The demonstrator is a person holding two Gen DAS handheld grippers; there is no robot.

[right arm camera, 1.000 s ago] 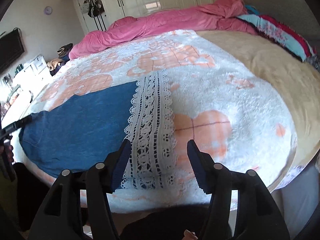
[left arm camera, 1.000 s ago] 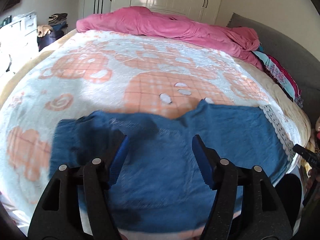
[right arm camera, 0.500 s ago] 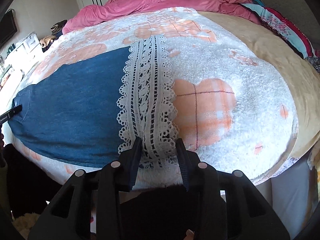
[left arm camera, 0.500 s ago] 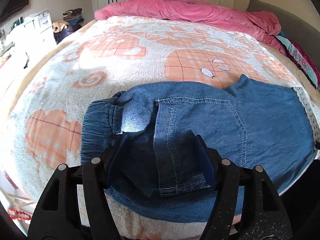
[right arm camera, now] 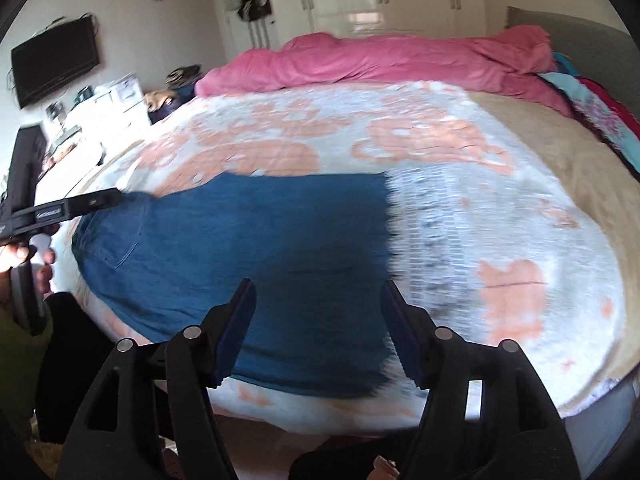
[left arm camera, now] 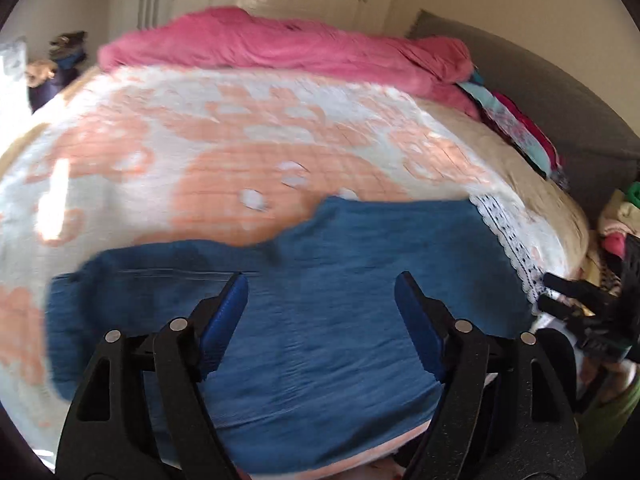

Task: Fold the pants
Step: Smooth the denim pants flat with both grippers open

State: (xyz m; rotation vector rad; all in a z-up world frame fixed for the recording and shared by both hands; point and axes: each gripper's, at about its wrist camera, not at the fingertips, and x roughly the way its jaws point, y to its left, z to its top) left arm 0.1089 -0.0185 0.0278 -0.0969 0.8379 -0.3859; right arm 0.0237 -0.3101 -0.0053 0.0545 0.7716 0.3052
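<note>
- we are holding our left tongs (left arm camera: 320, 300) wide apart over the blue pants (left arm camera: 304, 304), gripping nothing.
- our right tongs (right arm camera: 318, 300) are wide apart too, and empty.
- the pants are lying flat on the bed (right arm camera: 540, 240), by its near edge, lace trim (left arm camera: 516, 236) on our right.
- we are thinking a one-layer pinch could make the fold crooked, or the pants could be sliding off the edge.

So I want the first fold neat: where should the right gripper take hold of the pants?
Probably the lace hem, at the near corner by the bed edge. The pants lie flat, hem end on the right gripper side, so come in low from the near edge, one finger under the lace.
</note>
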